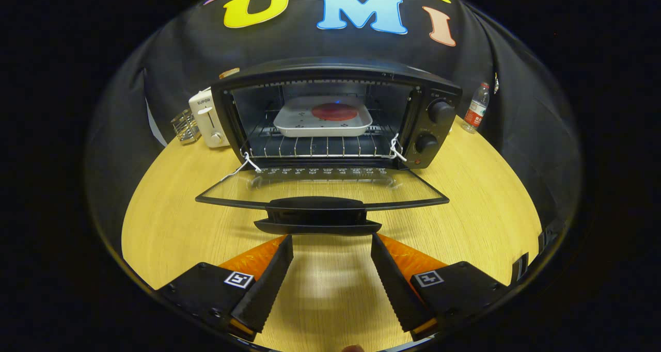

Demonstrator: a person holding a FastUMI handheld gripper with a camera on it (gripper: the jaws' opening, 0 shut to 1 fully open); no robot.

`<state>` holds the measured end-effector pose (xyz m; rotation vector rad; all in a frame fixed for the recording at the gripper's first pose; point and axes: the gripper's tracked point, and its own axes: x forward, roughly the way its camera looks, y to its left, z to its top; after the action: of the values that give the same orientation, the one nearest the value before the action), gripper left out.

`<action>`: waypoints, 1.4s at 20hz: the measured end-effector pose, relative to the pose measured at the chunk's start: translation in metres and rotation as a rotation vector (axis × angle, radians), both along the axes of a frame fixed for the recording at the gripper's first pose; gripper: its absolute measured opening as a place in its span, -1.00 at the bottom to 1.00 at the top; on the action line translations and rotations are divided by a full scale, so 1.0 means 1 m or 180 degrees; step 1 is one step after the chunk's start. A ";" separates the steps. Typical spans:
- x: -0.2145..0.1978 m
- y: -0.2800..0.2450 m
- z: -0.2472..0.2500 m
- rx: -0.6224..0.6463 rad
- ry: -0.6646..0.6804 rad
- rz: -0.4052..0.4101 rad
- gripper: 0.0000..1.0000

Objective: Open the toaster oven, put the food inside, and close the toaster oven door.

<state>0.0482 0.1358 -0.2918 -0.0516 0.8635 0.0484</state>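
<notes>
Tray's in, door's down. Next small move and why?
Probably ease the open gripper forward and under the door handle just ahead of its fingers, to lift the door shut: the tray with the food already sits on the rack inside.

Bright, even light from overhead. Pale glare patch on the worktop (170,223) between the fingers of the open gripper (332,241). Soft shadow under the oven (335,109) door (320,189). Strong fisheye bend twd edges; centre sharp, rim slightly soft, dim.
</notes>
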 end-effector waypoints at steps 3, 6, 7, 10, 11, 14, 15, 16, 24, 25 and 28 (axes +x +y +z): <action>0.003 0.001 0.013 0.0073 -0.0137 -0.0044 0.94; 0.008 0.002 0.026 0.0114 -0.0256 -0.0065 0.94; 0.009 0.003 0.030 0.0121 -0.0279 -0.0072 0.94; 0.020 0.005 0.050 0.0150 -0.0503 -0.0058 0.94; 0.025 0.005 0.055 0.0110 -0.0573 -0.0014 0.94; 0.039 0.010 0.062 0.0048 -0.0642 0.0100 0.94; 0.043 0.009 0.068 0.0063 -0.0705 0.0113 0.94; 0.050 0.010 0.071 0.0072 -0.0776 0.0118 0.94; 0.042 -0.002 0.128 0.0158 -0.1402 0.0205 0.94; 0.038 -0.006 0.137 0.0155 -0.1485 0.0214 0.94; 0.019 -0.029 0.159 0.0075 -0.1670 0.0247 0.94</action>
<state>0.0675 0.1069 -0.1331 -0.0717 0.3362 0.1124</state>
